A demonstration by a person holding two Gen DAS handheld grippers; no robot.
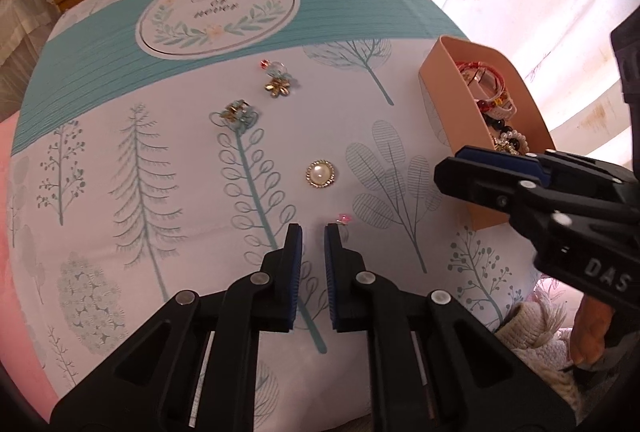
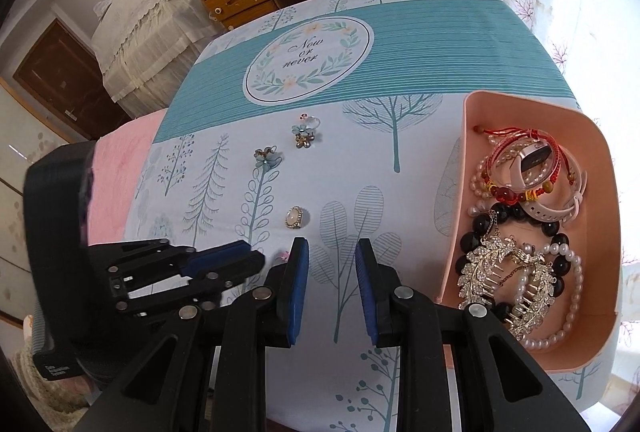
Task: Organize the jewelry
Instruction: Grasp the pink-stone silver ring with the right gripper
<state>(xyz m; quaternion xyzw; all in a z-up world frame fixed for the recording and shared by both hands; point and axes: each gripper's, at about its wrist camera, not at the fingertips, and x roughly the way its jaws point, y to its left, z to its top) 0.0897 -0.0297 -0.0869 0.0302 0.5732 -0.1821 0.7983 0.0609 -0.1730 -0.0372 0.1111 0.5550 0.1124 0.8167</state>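
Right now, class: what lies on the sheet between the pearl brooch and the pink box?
Only bare printed sheet between pearl brooch and pink box; both views show it.

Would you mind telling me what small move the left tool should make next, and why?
Probably reopen the left tool and shift it sideways over the small pink flower piece. That piece lies on the bedspread just outside one fingertip, and nothing sits between the nearly closed fingers. The pearl brooch and other loose pieces remain outside the pink box.

Pink tray (image 2: 468, 192) of jewelry, right; perhaps four pieces loose on cloth (image 2: 360, 160).
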